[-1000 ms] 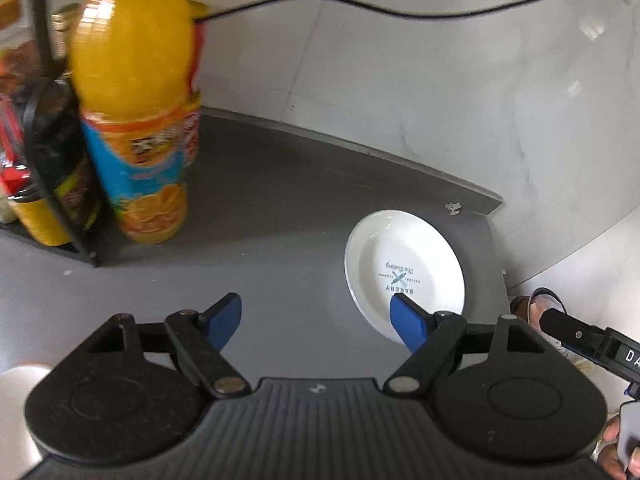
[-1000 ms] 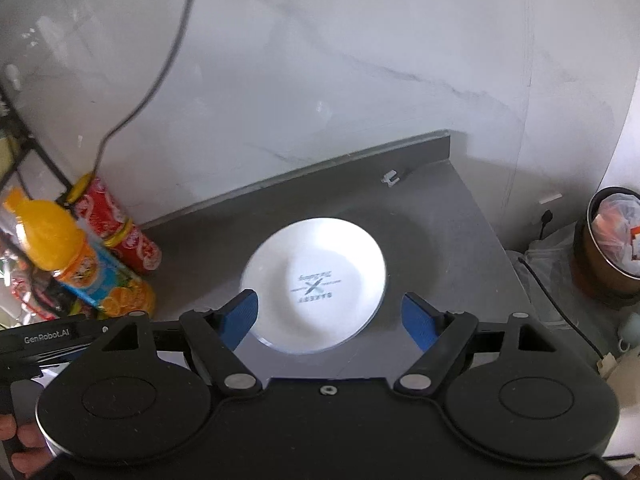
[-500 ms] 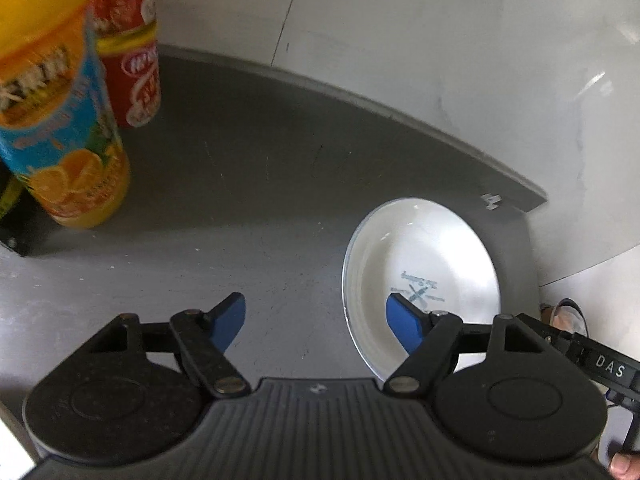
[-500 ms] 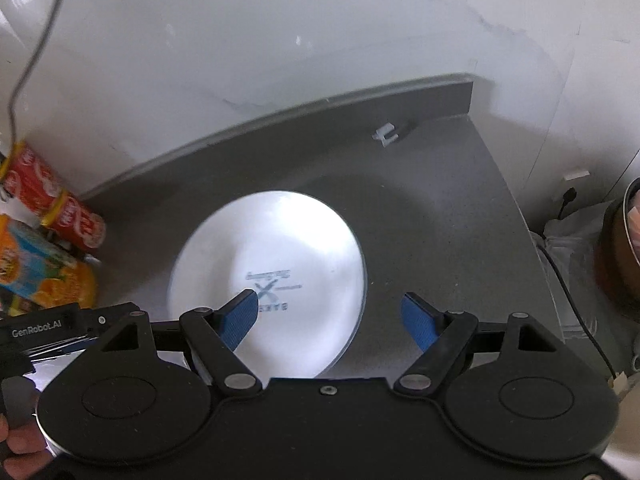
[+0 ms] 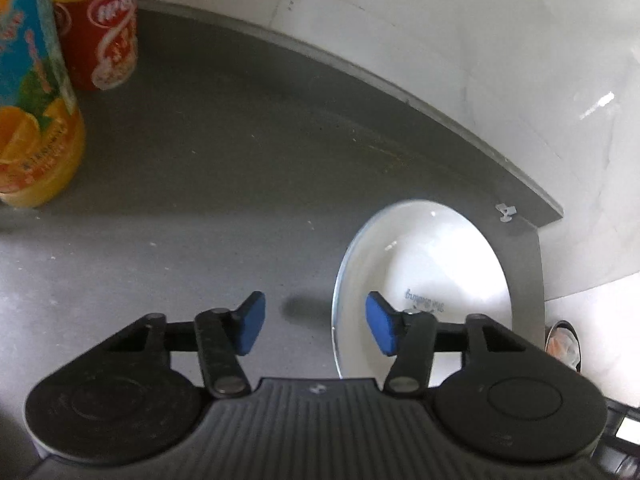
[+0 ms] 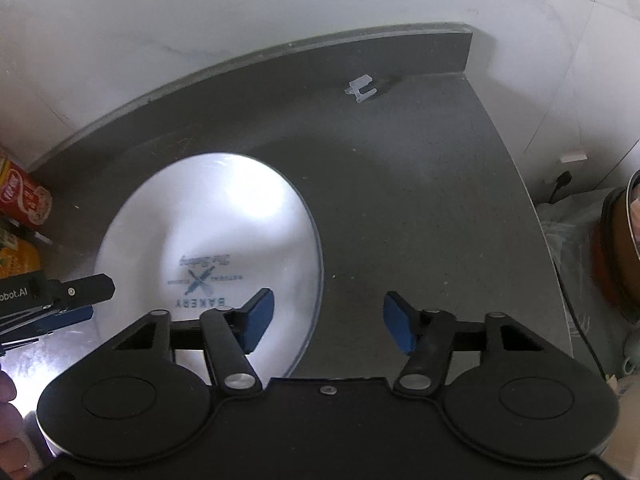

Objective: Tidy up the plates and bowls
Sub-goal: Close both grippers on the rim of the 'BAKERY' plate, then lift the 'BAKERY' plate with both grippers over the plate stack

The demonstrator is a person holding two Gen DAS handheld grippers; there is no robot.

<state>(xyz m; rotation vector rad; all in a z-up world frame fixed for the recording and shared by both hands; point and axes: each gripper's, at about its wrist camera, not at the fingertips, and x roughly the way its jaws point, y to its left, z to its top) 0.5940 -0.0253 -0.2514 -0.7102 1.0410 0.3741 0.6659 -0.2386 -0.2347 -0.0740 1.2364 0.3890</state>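
A white plate (image 5: 432, 256) with a blue bakery print lies flat on the grey counter (image 5: 240, 152) near its right end. My left gripper (image 5: 314, 322) is open and straddles the plate's left rim, one blue pad over the plate, the other over bare counter. In the right wrist view the same plate (image 6: 224, 232) fills the left middle. My right gripper (image 6: 328, 322) is open across the plate's right rim, empty. The left gripper's fingers (image 6: 76, 292) show at that view's left edge, by the plate's left side.
An orange juice bottle (image 5: 28, 92) and a red can (image 5: 100, 28) stand at the left. A small white clip (image 6: 360, 89) lies by the back corner. The counter ends at the right, with a bin (image 6: 624, 252) on the floor beyond.
Both grippers have come lower and closer to the plate. The left one has narrowed somewhat and now straddles the plate's left rim; the right one straddles the right rim.
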